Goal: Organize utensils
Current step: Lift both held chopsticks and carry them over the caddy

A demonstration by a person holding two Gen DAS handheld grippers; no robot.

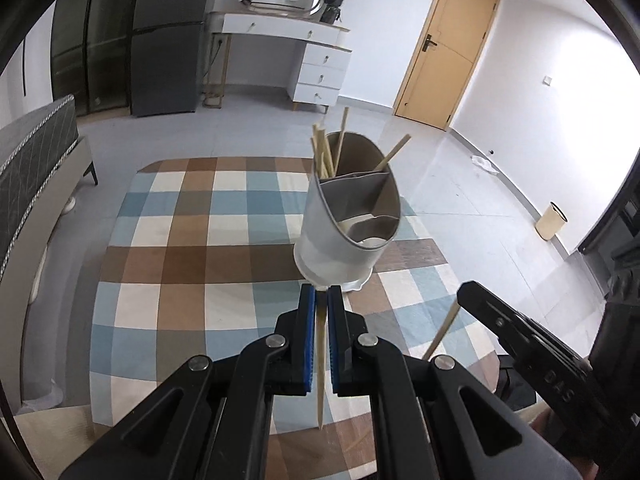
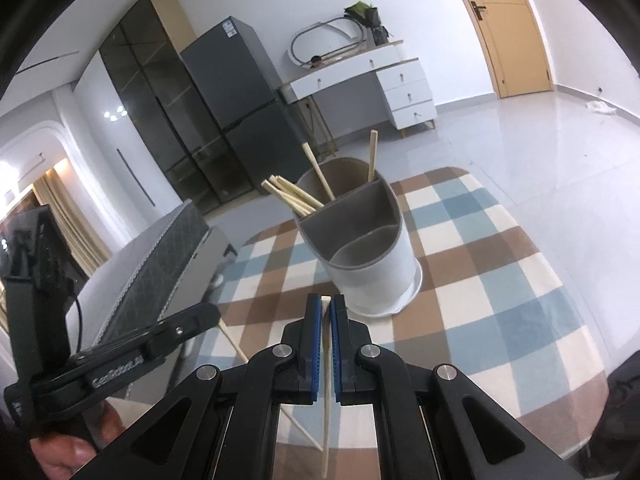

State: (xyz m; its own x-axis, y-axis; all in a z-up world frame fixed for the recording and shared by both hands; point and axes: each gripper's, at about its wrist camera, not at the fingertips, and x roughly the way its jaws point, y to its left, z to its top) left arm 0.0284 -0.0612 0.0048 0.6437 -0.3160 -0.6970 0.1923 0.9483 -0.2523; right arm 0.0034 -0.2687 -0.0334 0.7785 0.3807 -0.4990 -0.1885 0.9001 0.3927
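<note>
A white oval utensil holder [image 1: 340, 248] [image 2: 372, 280] with three grey-lined compartments stands on the checked tablecloth. Several wooden chopsticks [image 1: 326, 152] [image 2: 294, 196] lean in its far compartment, and the two nearer ones look empty of chopsticks. My left gripper [image 1: 321, 294] hovers just in front of the holder, shut on one chopstick [image 1: 320, 364] that hangs down between its blue pads. My right gripper [image 2: 326, 300] is also shut on a single chopstick [image 2: 327, 392], close to the holder's near side. Each gripper shows in the other's view, left gripper [image 2: 208, 314] and right gripper [image 1: 466, 290].
The round table's checked cloth [image 1: 180, 264] [image 2: 500, 280] spreads around the holder. A bed [image 1: 36, 160] lies to the left, with a fridge [image 2: 240, 108], white dresser [image 1: 316, 60], door [image 1: 448, 48] and small bin [image 1: 552, 220] beyond. A hand [image 2: 64, 452] grips the left tool.
</note>
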